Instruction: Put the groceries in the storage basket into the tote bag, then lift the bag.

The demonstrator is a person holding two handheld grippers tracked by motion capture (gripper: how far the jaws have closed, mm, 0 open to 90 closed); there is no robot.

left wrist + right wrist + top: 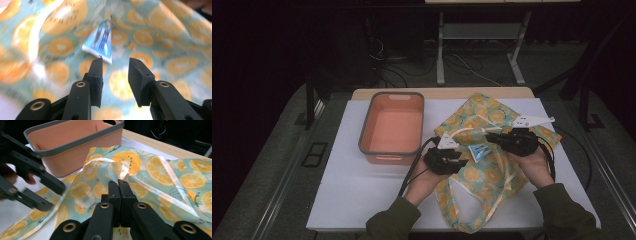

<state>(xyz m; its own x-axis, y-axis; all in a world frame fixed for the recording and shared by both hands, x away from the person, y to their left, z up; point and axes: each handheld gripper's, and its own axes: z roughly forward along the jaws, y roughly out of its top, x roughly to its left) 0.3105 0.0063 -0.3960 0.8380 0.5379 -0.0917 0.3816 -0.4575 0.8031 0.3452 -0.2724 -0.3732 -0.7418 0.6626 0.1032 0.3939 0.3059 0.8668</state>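
Note:
A fabric bag (pixel 484 112) printed with orange slices lies on the right half of the white board. A small blue and white tube (pixel 479 150) rests on it between my two grippers. My left gripper (pixel 459 155) stands open just short of the tube. In the left gripper view the tube (pixel 98 42) lies on the bag (pixel 162 37) just past the left jaw, with nothing between the jaws of the gripper (pixel 115 61). My right gripper (pixel 119 182) is shut, pinching a raised fold of the bag (pixel 160 170) below its pale strap (pixel 155 190).
An orange basin with a grey rim (pixel 390 151) stands empty to the left of the bag, close to my left hand. In the right gripper view, the basin (pixel 75 143) sits behind the open left gripper (pixel 53 197). Table legs and cables lie on the floor beyond the table.

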